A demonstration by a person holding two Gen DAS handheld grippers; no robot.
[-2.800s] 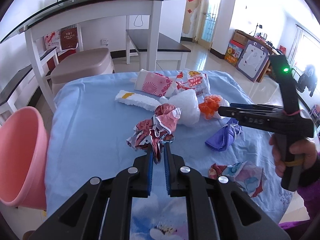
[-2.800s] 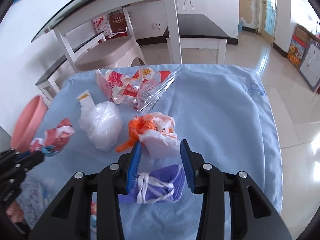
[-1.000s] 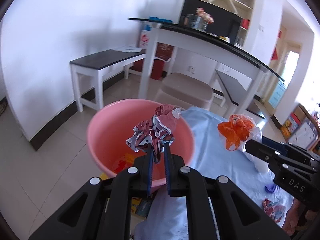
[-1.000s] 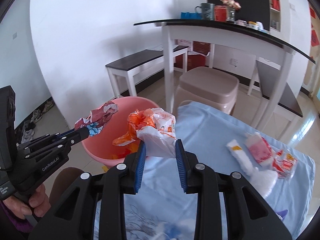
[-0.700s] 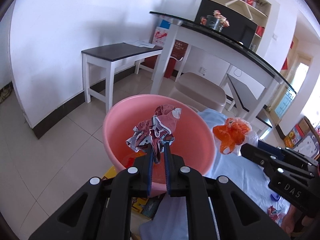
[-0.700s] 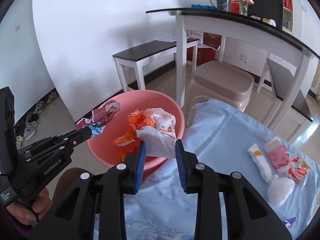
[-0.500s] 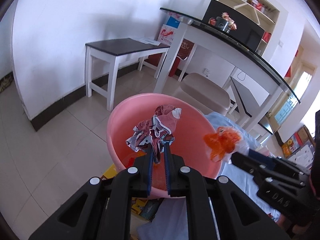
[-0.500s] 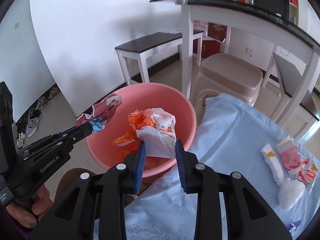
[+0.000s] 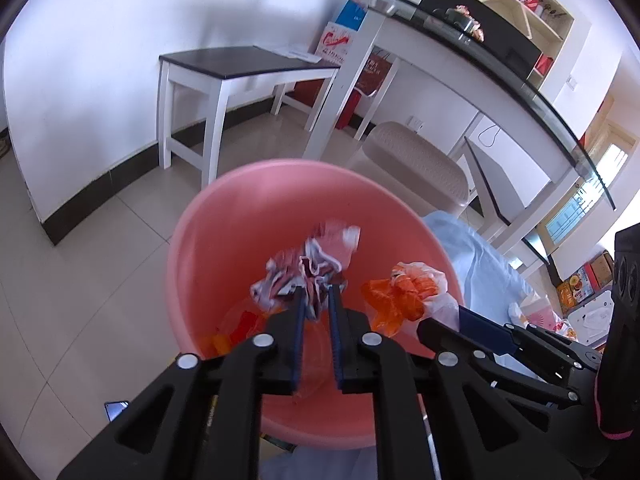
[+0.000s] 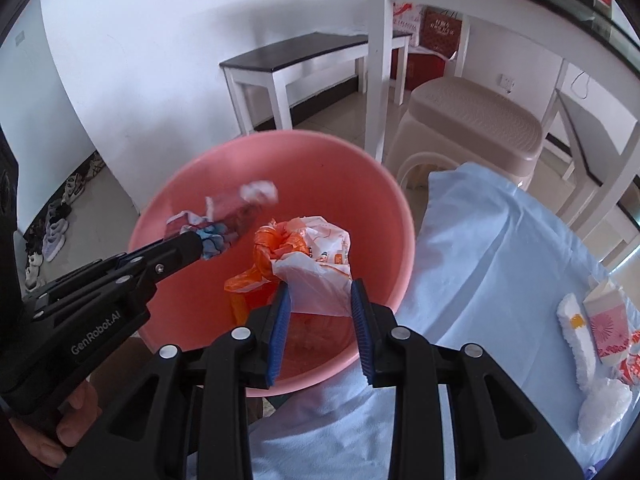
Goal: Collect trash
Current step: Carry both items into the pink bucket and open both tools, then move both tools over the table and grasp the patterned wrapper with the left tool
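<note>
A pink basin stands on the floor beside the blue-covered table. My left gripper hangs over the basin, its jaws slightly parted, with a crumpled red, white and blue wrapper at its tips, blurred. My right gripper is over the basin too, its jaws spread wider, with an orange and white plastic bag between them. Orange scraps lie at the basin's bottom.
The blue tablecloth edge lies right of the basin, with a white bag and a pink packet on it. A beige stool, a white bench and a glass-topped desk leg stand behind. Shoes lie at the left wall.
Both grippers moved further over the basin. The right jaws have spread wider around the bag. The left jaws have parted a little and the wrapper looks blurred and shifted.
</note>
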